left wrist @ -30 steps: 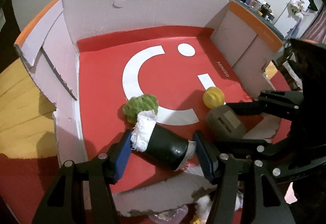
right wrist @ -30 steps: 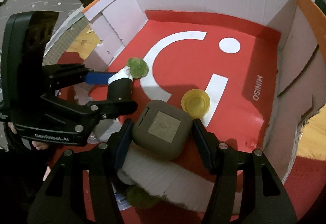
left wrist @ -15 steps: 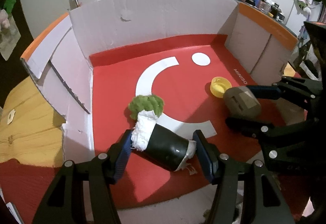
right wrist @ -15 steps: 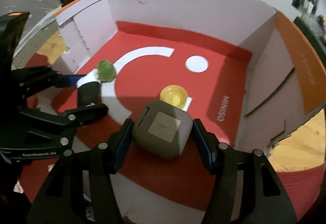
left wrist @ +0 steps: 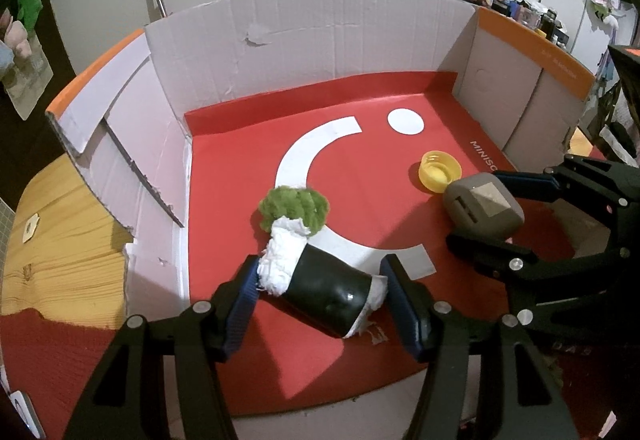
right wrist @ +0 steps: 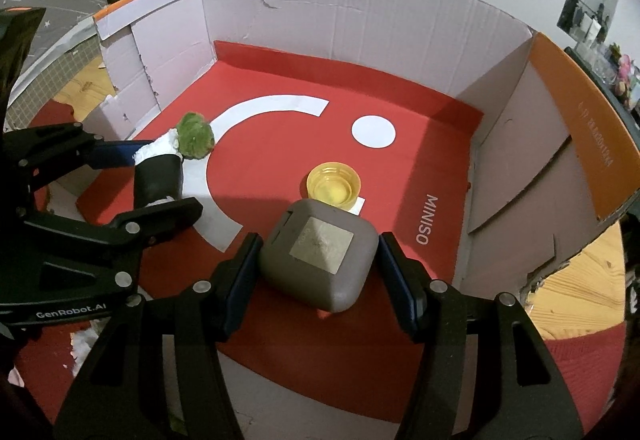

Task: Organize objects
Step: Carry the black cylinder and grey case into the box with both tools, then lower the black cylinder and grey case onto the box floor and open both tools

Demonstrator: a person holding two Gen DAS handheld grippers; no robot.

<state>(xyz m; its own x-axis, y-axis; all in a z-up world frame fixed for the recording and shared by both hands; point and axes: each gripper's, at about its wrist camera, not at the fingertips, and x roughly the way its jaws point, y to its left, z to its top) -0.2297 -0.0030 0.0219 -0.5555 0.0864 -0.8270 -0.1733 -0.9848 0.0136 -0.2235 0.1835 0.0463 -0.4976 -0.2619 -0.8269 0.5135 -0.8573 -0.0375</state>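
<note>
My left gripper (left wrist: 320, 292) is shut on a black-and-white plush roll (left wrist: 320, 288) with a green fuzzy top (left wrist: 294, 208), held over the front left of the red box floor (left wrist: 248, 144). It also shows in the right wrist view (right wrist: 158, 176). My right gripper (right wrist: 316, 260) is shut on a grey rounded case (right wrist: 320, 252), held over the front right of the floor; the case also shows in the left wrist view (left wrist: 482, 208). A yellow bottle cap (right wrist: 334, 186) lies open side up on the floor just beyond the case.
The cardboard box has tall white walls (left wrist: 320, 40) at the back and both sides, with orange-edged flaps (right wrist: 580, 128). Wooden table surface (left wrist: 52, 240) lies outside the left wall. A shelf of small items (left wrist: 500, 0) stands far back right.
Both grippers have lifted and pulled back with their objects still held, so more of the box floor and back wall shows. The yellow cap has stayed put.
</note>
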